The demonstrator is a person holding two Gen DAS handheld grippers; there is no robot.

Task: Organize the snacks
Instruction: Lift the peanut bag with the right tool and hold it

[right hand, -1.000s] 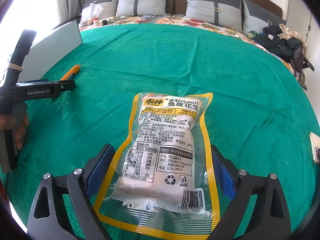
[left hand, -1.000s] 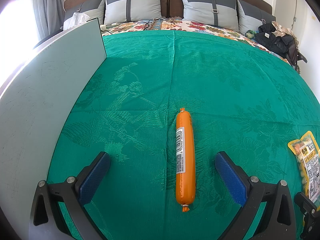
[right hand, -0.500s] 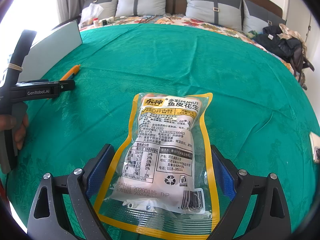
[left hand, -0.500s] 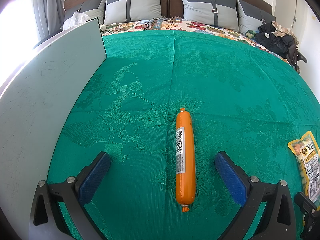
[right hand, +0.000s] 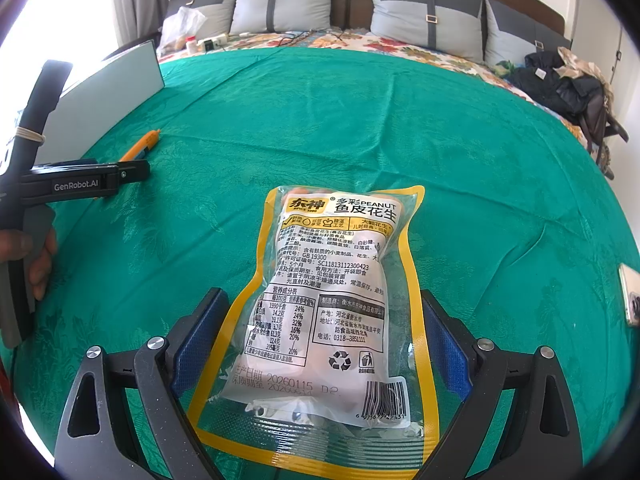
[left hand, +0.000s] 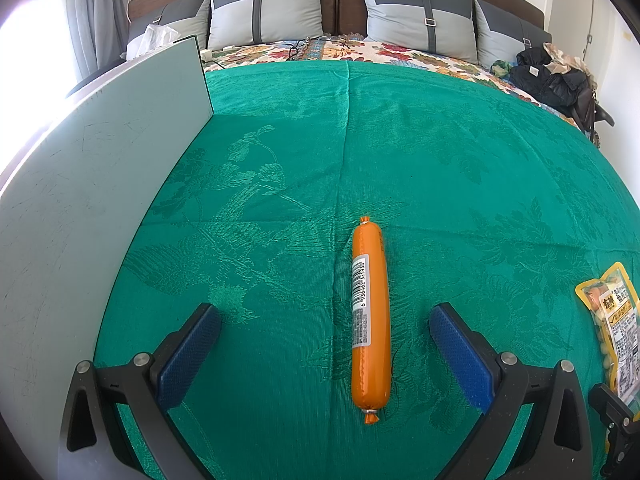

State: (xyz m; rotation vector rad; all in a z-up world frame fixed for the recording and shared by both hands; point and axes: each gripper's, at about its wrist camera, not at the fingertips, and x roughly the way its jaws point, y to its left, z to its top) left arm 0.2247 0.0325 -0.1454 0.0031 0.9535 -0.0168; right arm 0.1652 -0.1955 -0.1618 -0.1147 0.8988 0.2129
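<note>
An orange sausage stick (left hand: 370,316) with a barcode label lies lengthwise on the green bedspread (left hand: 400,152). My left gripper (left hand: 325,352) is open, its blue pads on either side of the sausage and apart from it. A yellow-edged peanut bag (right hand: 332,300) lies flat on the bedspread. My right gripper (right hand: 322,340) is open with its pads on either side of the bag's lower half. The bag's edge also shows at the right of the left wrist view (left hand: 612,320). The sausage's tip shows in the right wrist view (right hand: 144,144) beyond the left gripper's body.
A pale grey-green box wall (left hand: 88,184) stands upright at the left. Pillows (left hand: 268,12) line the headboard. Dark clothes (left hand: 556,76) lie at the far right. A phone (right hand: 631,294) lies at the right edge. Small items (right hand: 208,42) sit near the pillows.
</note>
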